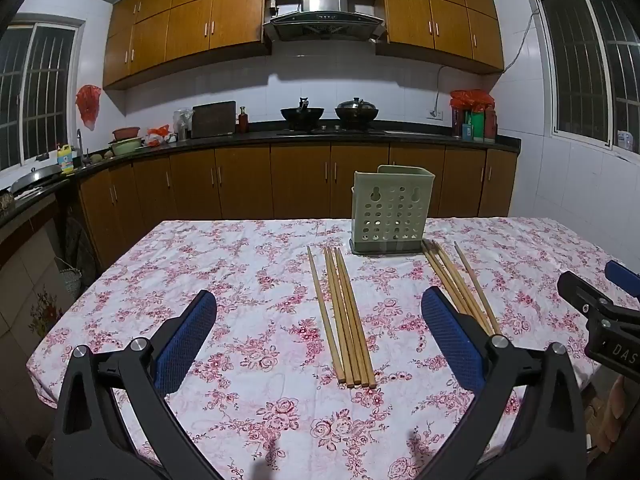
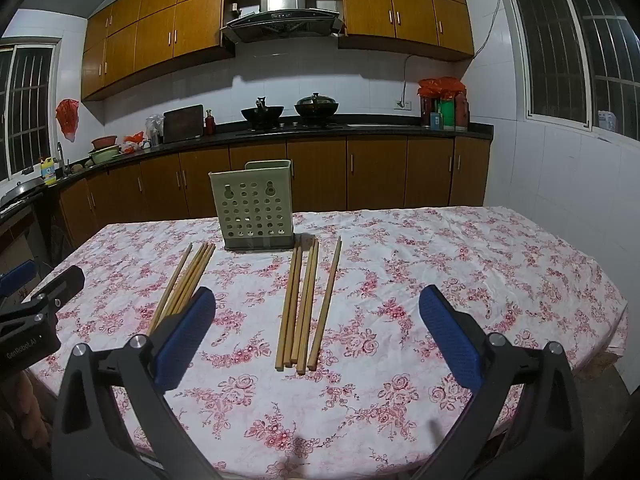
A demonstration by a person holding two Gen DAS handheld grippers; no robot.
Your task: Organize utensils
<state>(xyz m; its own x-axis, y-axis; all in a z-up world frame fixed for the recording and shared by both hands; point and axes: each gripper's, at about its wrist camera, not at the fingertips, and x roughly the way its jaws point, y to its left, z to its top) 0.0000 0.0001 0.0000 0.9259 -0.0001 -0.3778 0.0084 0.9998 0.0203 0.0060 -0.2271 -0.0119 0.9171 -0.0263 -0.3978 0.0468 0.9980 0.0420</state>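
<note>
A pale green perforated utensil holder (image 1: 390,216) (image 2: 256,208) stands upright at the far side of the table with the floral cloth (image 1: 200,248). Two groups of wooden chopsticks lie flat in front of it. The left group (image 1: 344,320) (image 2: 184,280) lies between the fingers of my left gripper (image 1: 318,296), which is open and hovers above the cloth holding nothing. The right group (image 2: 304,304) (image 1: 456,284) lies between the fingers of my right gripper (image 2: 318,294), likewise open with nothing held. Each gripper shows at the other view's edge, the right gripper (image 1: 596,276) and the left gripper (image 2: 42,276).
Behind the table runs a dark kitchen counter (image 1: 360,136) with wooden cabinets, two woks (image 1: 302,114) on the stove and a cutting board (image 1: 214,118). The table's left edge (image 1: 72,308) and right edge (image 2: 616,304) drop off to the floor.
</note>
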